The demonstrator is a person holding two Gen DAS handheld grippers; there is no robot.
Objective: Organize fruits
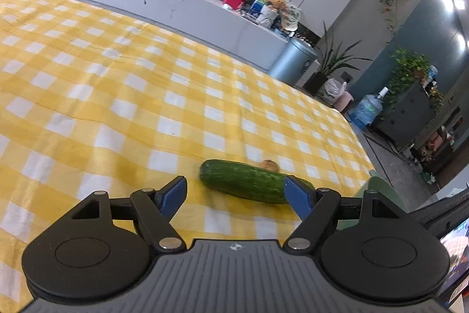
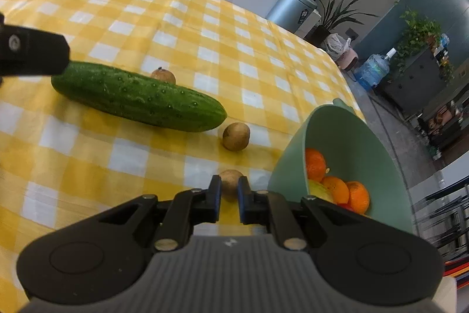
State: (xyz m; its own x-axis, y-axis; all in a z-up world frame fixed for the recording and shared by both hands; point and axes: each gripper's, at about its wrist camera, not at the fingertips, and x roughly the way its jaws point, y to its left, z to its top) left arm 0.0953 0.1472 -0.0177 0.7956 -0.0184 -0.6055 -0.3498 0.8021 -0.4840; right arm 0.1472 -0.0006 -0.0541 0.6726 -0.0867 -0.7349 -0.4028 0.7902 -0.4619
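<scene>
The right gripper [image 2: 229, 192] has its jaws nearly together around a small brown fruit, probably a longan [image 2: 231, 181], on the yellow checked tablecloth [image 2: 132, 13]. The pads sit on either side of it, though whether they press it firmly is hard to tell. Just to the right stands the green bowl [image 2: 351, 131], holding oranges [image 2: 356, 195]. To do this well, the pinch should be gentle and centred so the round fruit does not squirt out, then lifted over the rim before release. A second longan [image 2: 236, 136] lies beyond it, near the cucumber [image 2: 137, 96]. The left gripper [image 1: 236, 192] is spread wide and empty, close to the cucumber's near side.
</scene>
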